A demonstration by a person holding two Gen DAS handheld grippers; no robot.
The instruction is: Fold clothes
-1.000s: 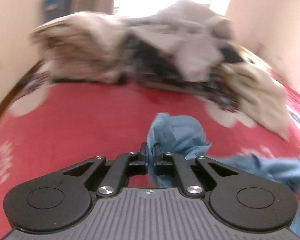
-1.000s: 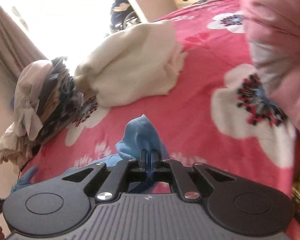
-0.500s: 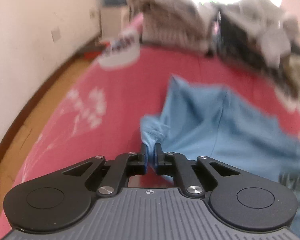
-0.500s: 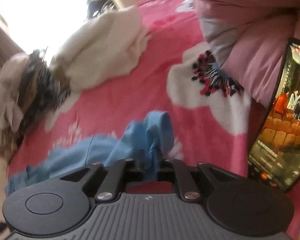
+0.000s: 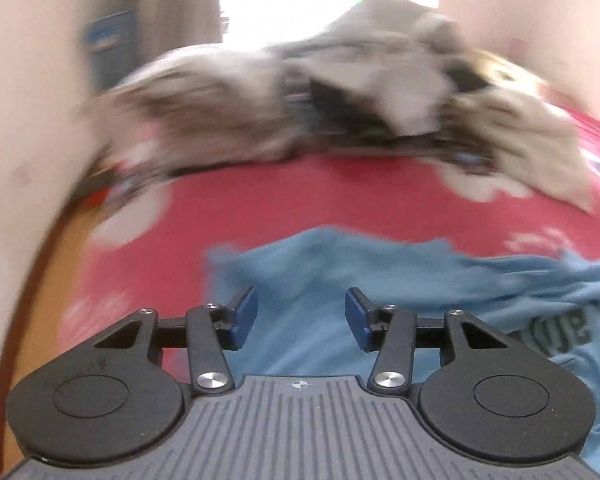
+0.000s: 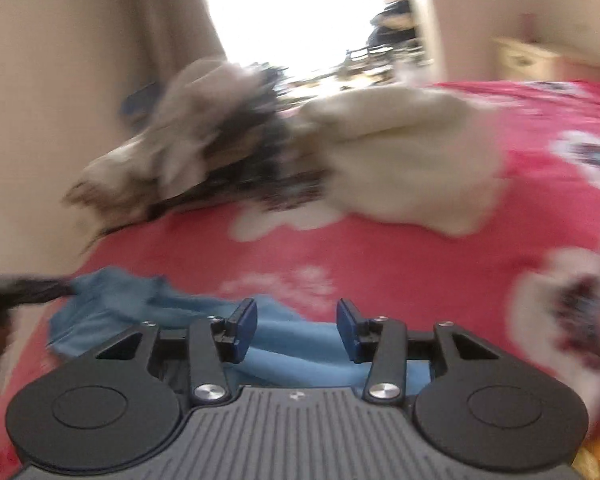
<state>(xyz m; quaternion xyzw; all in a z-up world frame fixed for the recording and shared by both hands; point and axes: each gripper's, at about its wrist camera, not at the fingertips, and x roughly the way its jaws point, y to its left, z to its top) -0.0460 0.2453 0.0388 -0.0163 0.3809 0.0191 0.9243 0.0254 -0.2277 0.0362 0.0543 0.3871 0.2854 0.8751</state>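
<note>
Both grippers are opening with nothing pinched: the left gripper [image 5: 301,312] and right gripper [image 6: 297,326] hang over the blue T-shirt [image 5: 380,280], which lies on the red floral bed [image 5: 260,200], its length running across between them, equally near both

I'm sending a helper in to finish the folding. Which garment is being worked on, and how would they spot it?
Look at the red bedspread with white flowers. A heap of beige, grey and dark clothes lies at its far end; nearer lies the light blue T-shirt with dark printed lettering. It is the only blue garment, spread alone rather than piled.
</note>
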